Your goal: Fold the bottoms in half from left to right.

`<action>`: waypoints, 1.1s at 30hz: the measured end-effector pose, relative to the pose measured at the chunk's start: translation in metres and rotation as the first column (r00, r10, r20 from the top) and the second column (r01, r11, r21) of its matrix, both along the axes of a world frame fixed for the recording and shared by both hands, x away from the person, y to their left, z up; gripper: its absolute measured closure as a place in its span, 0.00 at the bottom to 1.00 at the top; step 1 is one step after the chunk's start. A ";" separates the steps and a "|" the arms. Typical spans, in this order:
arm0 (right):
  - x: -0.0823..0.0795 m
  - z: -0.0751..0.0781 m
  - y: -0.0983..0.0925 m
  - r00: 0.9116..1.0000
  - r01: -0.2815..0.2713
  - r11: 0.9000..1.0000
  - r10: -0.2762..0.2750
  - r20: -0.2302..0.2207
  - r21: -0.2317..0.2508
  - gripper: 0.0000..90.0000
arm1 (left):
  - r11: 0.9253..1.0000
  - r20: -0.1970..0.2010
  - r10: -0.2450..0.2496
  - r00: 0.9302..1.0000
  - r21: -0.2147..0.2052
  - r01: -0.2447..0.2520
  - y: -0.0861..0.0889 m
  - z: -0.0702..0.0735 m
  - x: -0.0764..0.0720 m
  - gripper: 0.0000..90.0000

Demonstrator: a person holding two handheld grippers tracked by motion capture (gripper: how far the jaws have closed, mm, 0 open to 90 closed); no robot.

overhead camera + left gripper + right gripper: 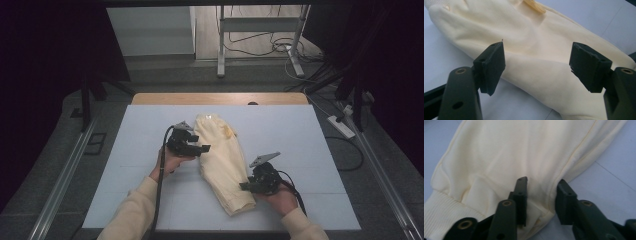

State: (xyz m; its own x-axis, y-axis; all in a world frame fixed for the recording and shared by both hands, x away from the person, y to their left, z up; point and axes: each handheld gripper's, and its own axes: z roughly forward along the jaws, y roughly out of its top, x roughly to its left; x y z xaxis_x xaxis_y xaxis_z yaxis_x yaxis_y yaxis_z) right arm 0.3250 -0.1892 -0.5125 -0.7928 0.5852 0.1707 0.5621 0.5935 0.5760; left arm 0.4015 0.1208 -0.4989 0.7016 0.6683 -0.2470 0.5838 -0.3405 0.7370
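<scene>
1. High view: a cream garment (222, 162), folded into a long narrow bundle, lies slanted on the white table (140, 150), waistband end far, cuff end near.
2. Left gripper (204, 148) is at the garment's left edge near the middle; in the left gripper view its jaws stand wide apart over the cloth (541, 50), pressing on nothing.
3. Right gripper (245, 185) is at the lower right edge by the ribbed cuff (439, 212). In the right gripper view its jaws sit around the side seam with a fold of cloth between them; they look close to pinching, but a gap remains at one pad.
4. Judged from this: lengthwise folds look done; a crosswise fold, cuff end towards the waistband, seems left.
</scene>
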 end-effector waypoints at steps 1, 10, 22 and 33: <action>-0.001 0.000 -0.001 1.000 -0.007 1.000 0.007 0.002 0.005 0.84 | 1.000 0.000 0.000 1.000 -0.001 0.000 0.000 0.000 0.000 0.31; -0.012 0.001 0.005 0.999 -0.048 0.999 0.048 -0.016 0.012 0.90 | 1.000 0.004 0.003 1.000 -0.003 -0.003 0.002 0.000 0.000 0.31; -0.034 0.001 0.027 0.992 -0.129 0.992 0.129 0.003 0.007 0.89 | 1.000 0.009 0.002 1.000 -0.005 -0.002 0.002 0.001 0.000 0.31; -0.030 0.004 0.024 0.984 -0.176 0.984 0.176 0.037 0.004 0.74 | 1.000 0.009 0.004 1.000 -0.005 -0.004 0.003 0.002 0.000 0.31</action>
State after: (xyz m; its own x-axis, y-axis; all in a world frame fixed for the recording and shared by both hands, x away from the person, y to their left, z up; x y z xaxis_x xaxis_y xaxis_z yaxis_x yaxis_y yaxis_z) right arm 0.2950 -0.1656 -0.5089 -0.8890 0.4347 0.1439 0.4280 0.6770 0.5987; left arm 0.4010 0.1239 -0.4970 0.7013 0.6699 -0.2437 0.5784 -0.3349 0.7439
